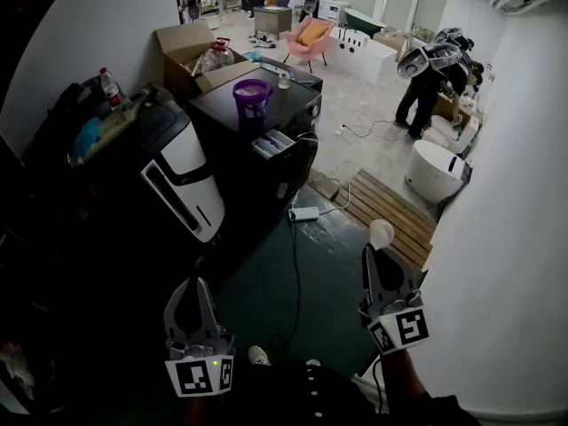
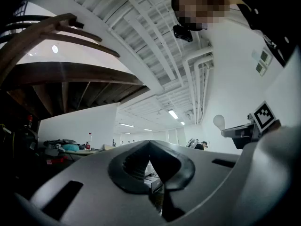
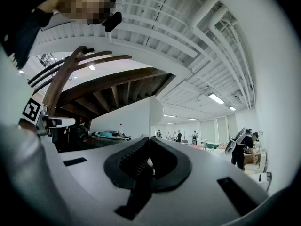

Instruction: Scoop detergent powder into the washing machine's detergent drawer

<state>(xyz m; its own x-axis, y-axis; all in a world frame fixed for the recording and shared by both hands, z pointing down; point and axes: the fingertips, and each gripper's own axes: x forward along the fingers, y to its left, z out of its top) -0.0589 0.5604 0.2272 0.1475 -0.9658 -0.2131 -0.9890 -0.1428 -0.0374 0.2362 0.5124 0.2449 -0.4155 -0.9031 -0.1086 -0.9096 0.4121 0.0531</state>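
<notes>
1. Right gripper [image 1: 372, 254]: fingers clamped on the handle of a white spoon [image 1: 381, 232], bowl up and forward. Carried ready to scoop, I'd guess. Can't tell if there's anything in the bowl.
2. Left gripper [image 1: 196, 284]: fingers pressed together, nothing between them. It hangs low and idle, probably free to steady something later.
3. Both grippers are well apart from the work. The washing machine [image 1: 266, 118] is across the floor ahead, with a purple tub [image 1: 252, 96] standing on its top, presumably the powder.
4. The drawer [image 1: 272, 143] is pulled out at the machine's front, just below the tub, white compartments facing up. Tub near drawer means a short carry per scoop. Powder level isn't readable from here.
5. Judgement: no scoop started, so approach comes first.
6. Room: dark floor [image 1: 266, 300] close by, paler further on. A power strip [image 1: 304, 213] and its cable lie across the path, a snag risk. Wooden pallet [image 1: 386, 209] to the right, cardboard box [image 1: 188, 53] and pink chair [image 1: 312, 35] behind, people at the back.
</notes>
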